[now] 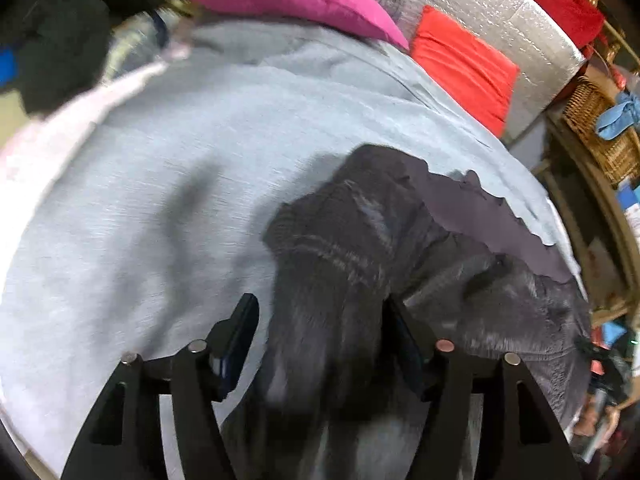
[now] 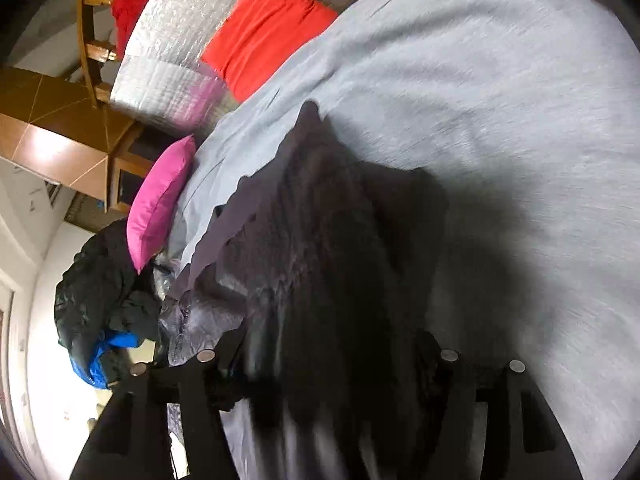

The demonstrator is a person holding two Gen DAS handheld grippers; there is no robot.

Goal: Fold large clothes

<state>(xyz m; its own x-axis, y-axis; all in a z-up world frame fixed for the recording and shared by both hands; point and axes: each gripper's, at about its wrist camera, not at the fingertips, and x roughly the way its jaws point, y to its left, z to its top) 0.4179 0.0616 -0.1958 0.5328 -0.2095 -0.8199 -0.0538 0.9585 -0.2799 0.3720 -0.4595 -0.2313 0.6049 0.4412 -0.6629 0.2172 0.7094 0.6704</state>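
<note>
The dark garment (image 1: pixel 360 248) lies bunched on the grey bed sheet (image 1: pixel 140 200), near the right edge. Both the left hand-held gripper (image 1: pixel 320 340) and right hand-held gripper (image 2: pixel 332 364) stand open astride its folds – best re-grip at matching corners – then draw the cloth flat before folding

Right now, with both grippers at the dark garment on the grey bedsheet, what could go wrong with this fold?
1. The left gripper is open with a fold of the dark garment loose between its fingers, so the cloth may slump and lose its crease.
2. The right gripper also looks open around the bunched cloth; closing again could pinch several layers, or the grey bedsheet beneath.
3. Both views are blurred, so edges are hard to align.
</note>
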